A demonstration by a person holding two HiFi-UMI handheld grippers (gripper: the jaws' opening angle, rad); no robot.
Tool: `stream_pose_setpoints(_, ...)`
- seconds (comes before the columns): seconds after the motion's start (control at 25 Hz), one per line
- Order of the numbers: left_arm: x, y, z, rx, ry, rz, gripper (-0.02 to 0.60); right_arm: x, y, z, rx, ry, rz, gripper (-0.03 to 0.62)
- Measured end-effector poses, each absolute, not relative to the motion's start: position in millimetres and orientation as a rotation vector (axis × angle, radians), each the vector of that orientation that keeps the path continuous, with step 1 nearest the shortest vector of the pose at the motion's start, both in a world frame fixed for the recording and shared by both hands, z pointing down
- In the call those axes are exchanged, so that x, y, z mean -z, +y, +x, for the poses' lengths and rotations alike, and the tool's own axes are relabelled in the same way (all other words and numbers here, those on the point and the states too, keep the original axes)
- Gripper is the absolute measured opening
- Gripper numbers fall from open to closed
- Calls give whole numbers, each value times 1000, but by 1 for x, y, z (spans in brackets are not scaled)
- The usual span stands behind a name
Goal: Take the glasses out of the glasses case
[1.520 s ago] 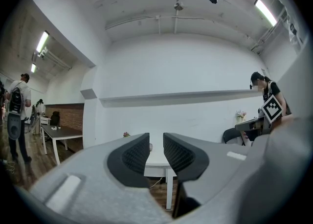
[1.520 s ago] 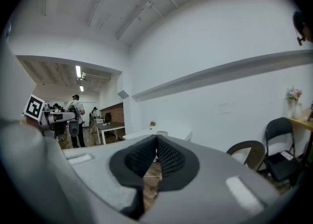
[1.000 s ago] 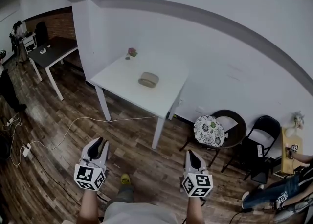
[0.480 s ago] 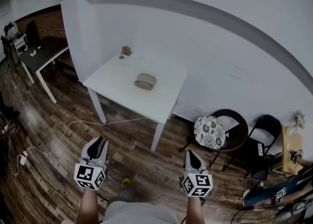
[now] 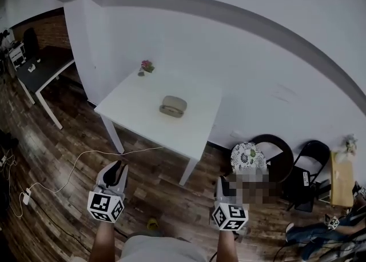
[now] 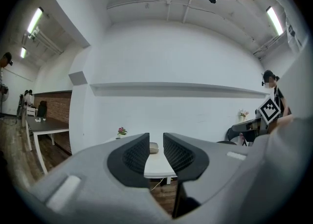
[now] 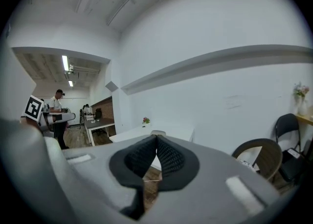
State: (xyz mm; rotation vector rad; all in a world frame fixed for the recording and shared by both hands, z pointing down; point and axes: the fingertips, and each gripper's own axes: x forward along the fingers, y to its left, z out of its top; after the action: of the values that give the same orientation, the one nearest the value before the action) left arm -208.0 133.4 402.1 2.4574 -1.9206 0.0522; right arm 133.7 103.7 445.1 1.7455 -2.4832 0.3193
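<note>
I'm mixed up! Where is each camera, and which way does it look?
Head view: on the person's head, looking down at the white rectangular table; shows left gripper, right gripper, forearms.
Left gripper view: on that gripper, looking between its parted jaws toward the table.
Right gripper view: likewise, jaws closed.
Shared by all: the beige oval glasses case.

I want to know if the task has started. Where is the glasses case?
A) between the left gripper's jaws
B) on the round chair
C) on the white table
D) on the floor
C: the glasses case lies on the white table, with the left gripper and right gripper both short of it and empty.
</note>
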Motion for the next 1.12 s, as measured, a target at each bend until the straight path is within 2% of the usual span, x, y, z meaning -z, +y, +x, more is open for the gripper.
stream_pose_setpoints(0.32,-404,92,-233,-18,-1860,2490,97,-442,77,108,-309,-2450,1798,3)
stream_pose_setpoints(1.12,-423,16,-245,-38,-1791,2514,97,-448,1,100,-289,-2408,1860,3)
